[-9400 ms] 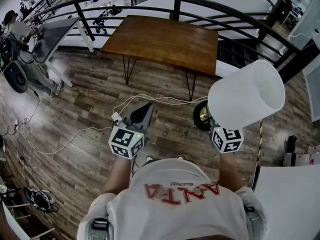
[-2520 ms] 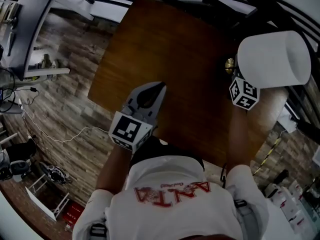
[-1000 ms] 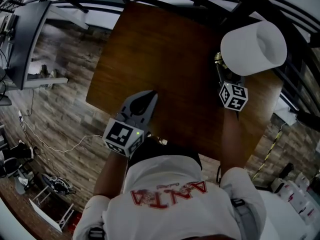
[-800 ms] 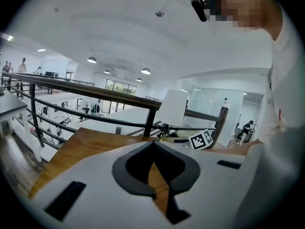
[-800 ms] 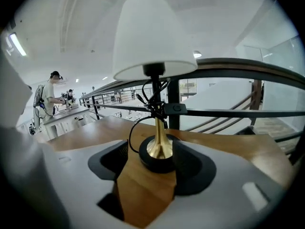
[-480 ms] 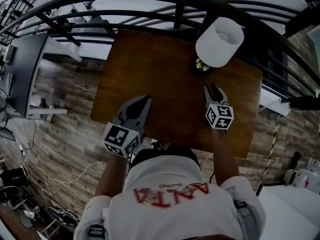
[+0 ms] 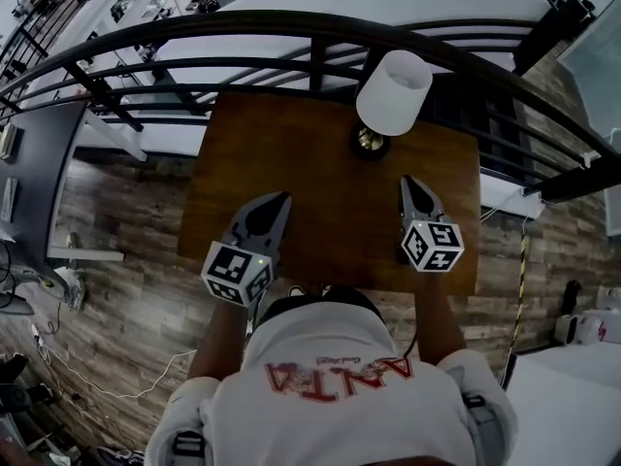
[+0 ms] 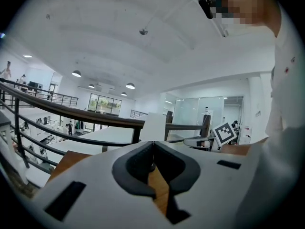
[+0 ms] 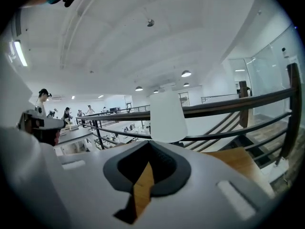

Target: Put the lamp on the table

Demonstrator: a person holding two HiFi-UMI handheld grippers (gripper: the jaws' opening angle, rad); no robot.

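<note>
One lamp (image 7: 393,90) on table (image 7: 310,197), apart beyond right claw (image 7: 408,181); jaws just closed, empty.

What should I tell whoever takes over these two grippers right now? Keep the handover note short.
Left gripper: shut, empty, over the table.
Right gripper: jaws just closed with nothing between them, short of the lamp.
Lamp: upright on the table's far side by the railing, touched by neither gripper.
Done: lamp is on the table.
Left: apparently nothing.
</note>
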